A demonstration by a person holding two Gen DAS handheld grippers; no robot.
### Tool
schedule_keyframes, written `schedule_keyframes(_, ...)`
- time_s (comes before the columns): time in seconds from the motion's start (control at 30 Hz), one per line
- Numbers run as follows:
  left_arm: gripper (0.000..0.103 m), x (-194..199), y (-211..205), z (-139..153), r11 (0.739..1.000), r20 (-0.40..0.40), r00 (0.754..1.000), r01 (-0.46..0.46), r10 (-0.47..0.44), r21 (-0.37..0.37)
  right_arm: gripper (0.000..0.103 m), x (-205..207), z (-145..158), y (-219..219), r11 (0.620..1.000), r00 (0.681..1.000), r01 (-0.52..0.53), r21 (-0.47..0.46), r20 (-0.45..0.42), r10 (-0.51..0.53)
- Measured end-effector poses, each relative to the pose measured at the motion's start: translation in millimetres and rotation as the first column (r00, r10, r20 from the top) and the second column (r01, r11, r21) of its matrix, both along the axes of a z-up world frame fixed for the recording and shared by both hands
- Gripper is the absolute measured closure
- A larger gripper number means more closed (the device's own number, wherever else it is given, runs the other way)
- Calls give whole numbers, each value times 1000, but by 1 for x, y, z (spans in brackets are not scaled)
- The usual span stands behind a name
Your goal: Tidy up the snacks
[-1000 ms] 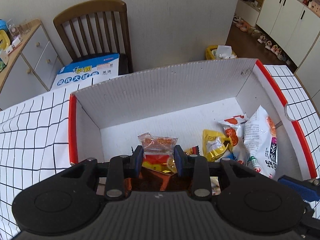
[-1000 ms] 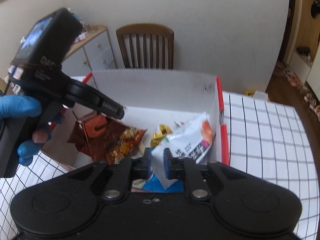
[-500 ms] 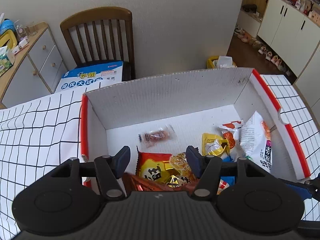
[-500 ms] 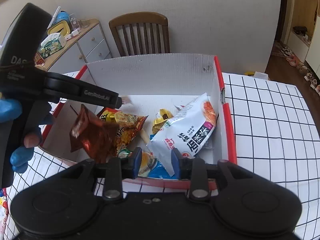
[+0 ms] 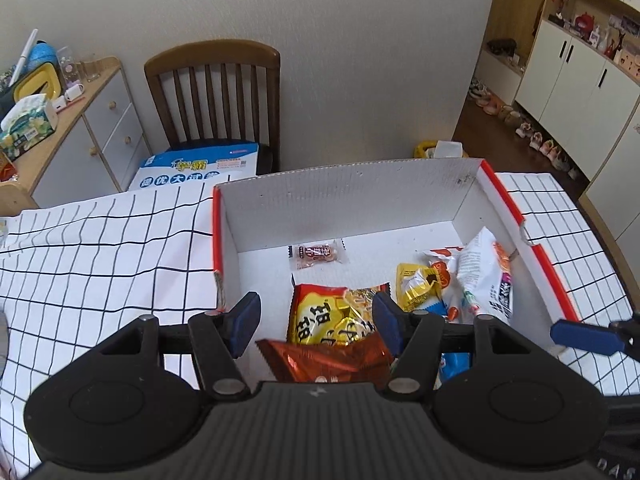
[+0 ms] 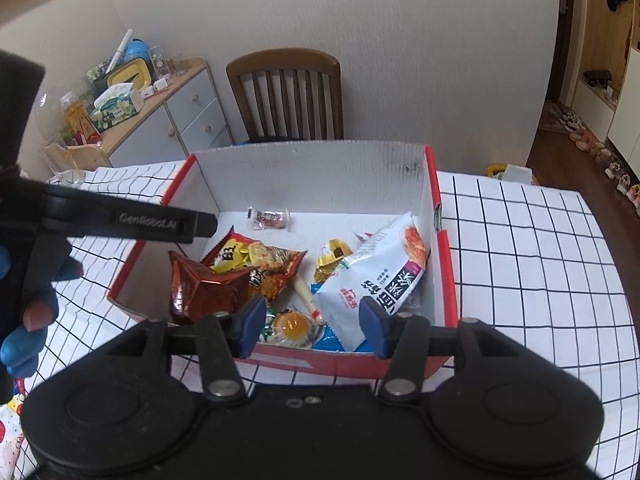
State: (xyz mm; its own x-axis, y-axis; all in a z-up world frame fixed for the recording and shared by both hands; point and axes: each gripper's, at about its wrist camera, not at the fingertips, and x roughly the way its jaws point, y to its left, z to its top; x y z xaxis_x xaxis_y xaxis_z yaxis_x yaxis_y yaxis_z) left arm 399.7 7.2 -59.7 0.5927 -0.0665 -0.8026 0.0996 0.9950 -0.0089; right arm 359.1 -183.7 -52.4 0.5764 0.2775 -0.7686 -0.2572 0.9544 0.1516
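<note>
Snack packets [image 6: 372, 276] lie jumbled in red-edged box [image 6: 436, 216]

snack packets [image 6: 372, 276] in box [image 6: 444, 264]

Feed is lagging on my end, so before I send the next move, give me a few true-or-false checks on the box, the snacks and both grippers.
1. The left gripper is clamped on a packet. False: its jaws stand apart with nothing pressed between them.
2. The small clear-wrapped snack lies alone near the far wall of the box. True.
3. The white bag lies on the left side of the box. False: it leans at the right wall.
4. The copper foil packet is inside the box, at its near left. True.
5. The right gripper is opening, holding nothing. True.
</note>
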Motion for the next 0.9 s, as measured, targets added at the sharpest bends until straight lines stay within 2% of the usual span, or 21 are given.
schedule_keyframes(0.47,42,-60,1,36,1000,79,997,-9,10,-19,39,-29,28,-1,1000,998,-14,19,66,13)
schedule_keyframes(0.6,42,-78,2,42,1000,97,995,-11,14,-27,37,-36,35,-4,999,997,-17,28,78,15)
schedule_keyframes(0.67,42,-87,2,44,999,102,995,-12,15,-35,32,-40,38,-5,999,996,-19,33,85,16)
schedule_keyframes(0.9,42,-111,1,48,999,118,993,-10,15,-41,24,-54,45,-9,998,994,-32,54,107,26)
